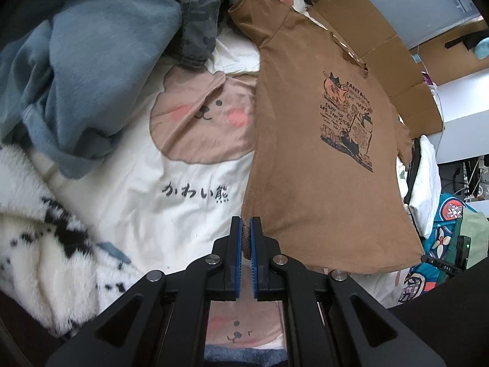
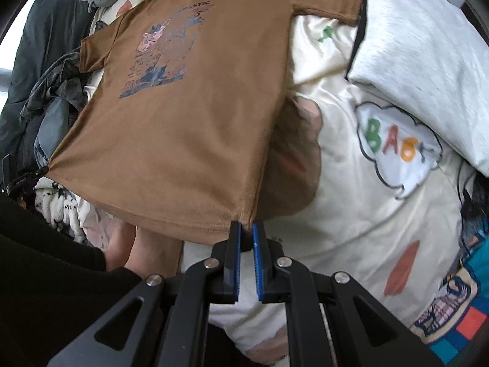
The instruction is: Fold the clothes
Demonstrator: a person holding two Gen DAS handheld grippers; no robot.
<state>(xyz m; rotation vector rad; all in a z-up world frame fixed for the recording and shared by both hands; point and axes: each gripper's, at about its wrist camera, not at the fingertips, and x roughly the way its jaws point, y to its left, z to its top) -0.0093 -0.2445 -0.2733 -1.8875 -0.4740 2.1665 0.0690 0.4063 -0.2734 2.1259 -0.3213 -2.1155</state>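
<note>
Cardboard boxes (image 1: 394,61) against grey wall (image 1: 406,3)

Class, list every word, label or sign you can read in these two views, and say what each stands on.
"FANTASTIC", "ENJOY YOU LIFE FANTASTICS": brown T-shirt print; the smaller lines are too small to read.
"かわい熊": cream bear bedding.
"BA", then an orange letter I cannot read: cloud print, right wrist view.
</note>
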